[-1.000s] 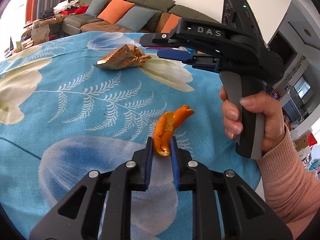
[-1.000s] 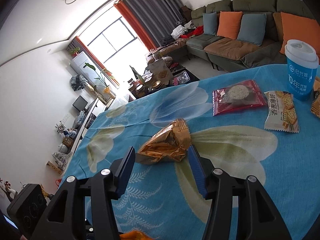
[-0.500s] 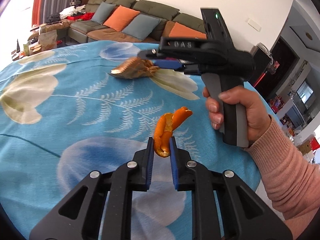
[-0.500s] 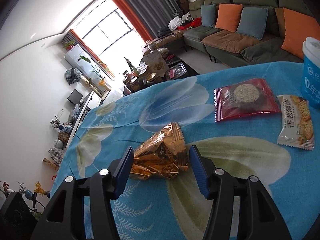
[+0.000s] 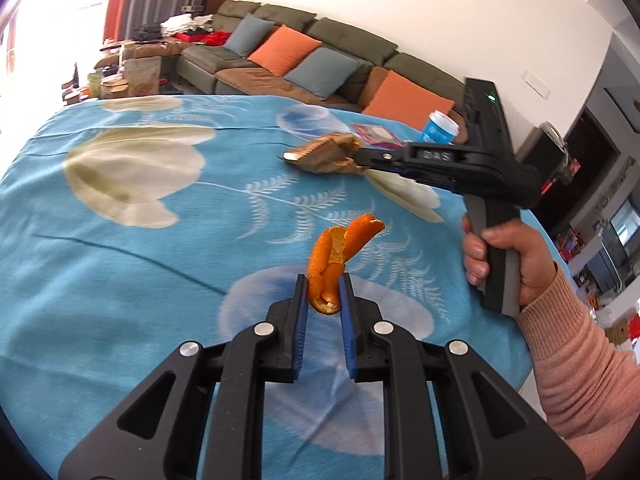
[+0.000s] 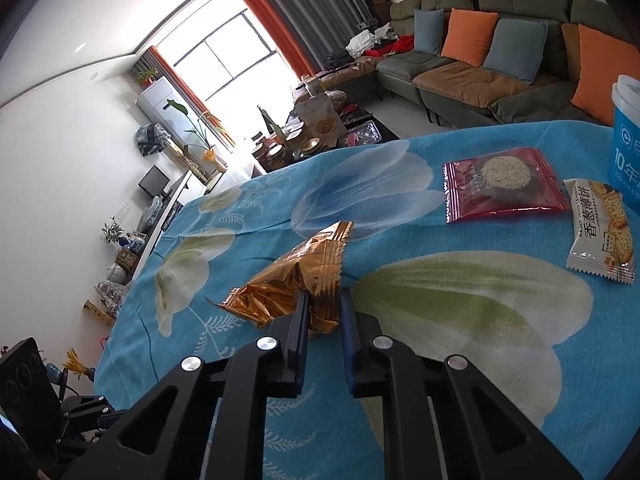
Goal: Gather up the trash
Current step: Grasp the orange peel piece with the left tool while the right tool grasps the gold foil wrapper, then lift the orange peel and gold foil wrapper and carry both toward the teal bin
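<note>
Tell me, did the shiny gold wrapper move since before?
Yes. The gold wrapper sat loose between the right tool's open jaws; they have just closed on it, bunching it inward against the blue tablecloth.

Bright window (image 6: 224, 60) glare (fisheye-warped edges).

Snack packets (image 6: 502, 184) on tablecloth (image 6: 460, 320), beside cup (image 6: 626, 148)
</note>
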`<state>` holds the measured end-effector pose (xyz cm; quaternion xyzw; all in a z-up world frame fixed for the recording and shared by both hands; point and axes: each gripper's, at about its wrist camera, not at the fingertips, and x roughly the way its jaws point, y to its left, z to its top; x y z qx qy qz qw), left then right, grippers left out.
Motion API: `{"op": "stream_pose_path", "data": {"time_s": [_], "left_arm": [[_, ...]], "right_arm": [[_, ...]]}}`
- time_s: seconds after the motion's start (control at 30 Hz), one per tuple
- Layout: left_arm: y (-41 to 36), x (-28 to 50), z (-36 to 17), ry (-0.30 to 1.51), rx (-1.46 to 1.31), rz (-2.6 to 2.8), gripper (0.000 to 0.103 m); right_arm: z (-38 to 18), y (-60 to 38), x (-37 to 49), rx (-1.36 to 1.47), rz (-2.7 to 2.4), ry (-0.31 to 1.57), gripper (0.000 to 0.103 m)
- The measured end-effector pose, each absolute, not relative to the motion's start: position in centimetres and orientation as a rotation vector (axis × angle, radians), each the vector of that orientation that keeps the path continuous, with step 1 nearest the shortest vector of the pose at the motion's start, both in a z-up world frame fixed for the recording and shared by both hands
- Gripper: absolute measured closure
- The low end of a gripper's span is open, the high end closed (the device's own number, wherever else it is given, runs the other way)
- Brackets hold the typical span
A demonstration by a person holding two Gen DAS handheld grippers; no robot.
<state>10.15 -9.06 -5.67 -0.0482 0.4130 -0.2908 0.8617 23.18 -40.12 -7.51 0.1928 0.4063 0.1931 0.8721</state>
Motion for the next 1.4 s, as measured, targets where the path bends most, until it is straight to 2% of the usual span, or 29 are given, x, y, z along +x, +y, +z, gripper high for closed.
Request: {"op": "stream_pose_path", "data": {"time_s": [0.53,1.4], "left_arm": [[-3.4,8.8,-5.1,0.831,-0.137,-0.505,0.087],[2.3,6.1,-4.3,0.782,-0.163,-0.38,0.087]], "right_arm": [[-5.3,-36.5,18.3,0.427,0.535,0.762,0.09],[-5.5,-30.4,15.3,0.455,0.654,0.775,0.09]]}}
